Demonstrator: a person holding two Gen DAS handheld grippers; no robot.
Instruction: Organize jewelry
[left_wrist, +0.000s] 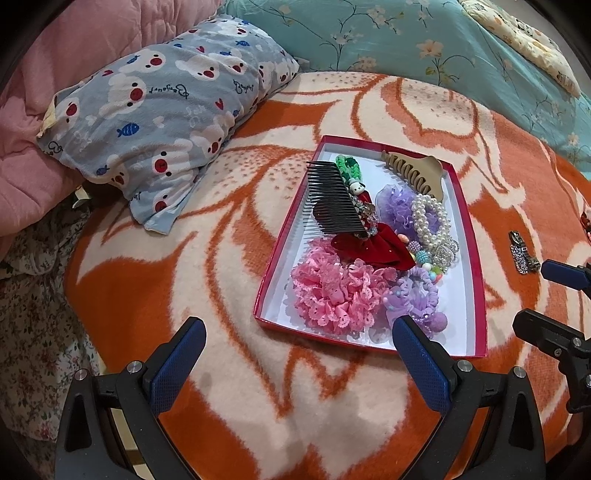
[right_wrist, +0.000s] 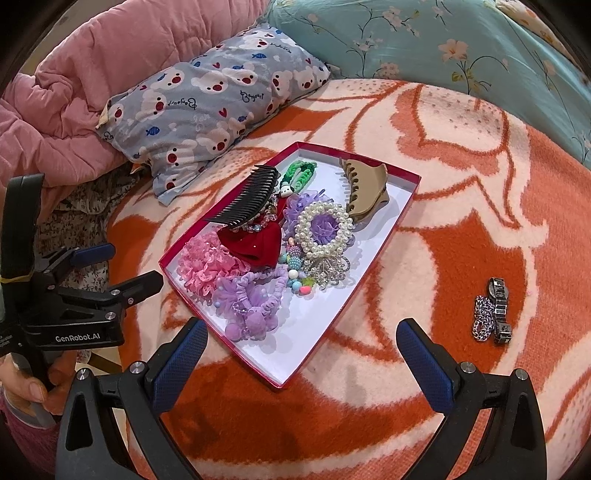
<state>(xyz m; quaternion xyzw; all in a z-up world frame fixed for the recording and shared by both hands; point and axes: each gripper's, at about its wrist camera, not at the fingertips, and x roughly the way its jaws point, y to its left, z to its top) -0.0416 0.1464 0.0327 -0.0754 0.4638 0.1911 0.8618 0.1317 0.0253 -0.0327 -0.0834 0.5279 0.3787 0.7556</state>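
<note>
A red box (left_wrist: 478, 266) (right_wrist: 391, 218) with a white floor lies on the orange blanket. It holds a black comb (left_wrist: 330, 199) (right_wrist: 245, 201), a beige claw clip (left_wrist: 415, 173) (right_wrist: 365, 188), a pearl bracelet (left_wrist: 430, 218) (right_wrist: 325, 229), pink (left_wrist: 332, 291) (right_wrist: 207, 264) and purple scrunchies, a red bow (left_wrist: 373, 247) and beads. A silver chain (right_wrist: 482, 319) and a dark watch (right_wrist: 500, 310) (left_wrist: 521, 254) lie on the blanket right of the box. My left gripper (left_wrist: 299, 347) is open and empty at the box's near edge. My right gripper (right_wrist: 301, 350) is open and empty over the box's near corner.
A grey bear-print pillow (left_wrist: 162, 110) (right_wrist: 207, 99) lies behind the box to the left, with a pink quilt (left_wrist: 48, 122) beyond it. A teal floral sheet (left_wrist: 406, 40) runs along the back. The blanket's edge drops off at the left.
</note>
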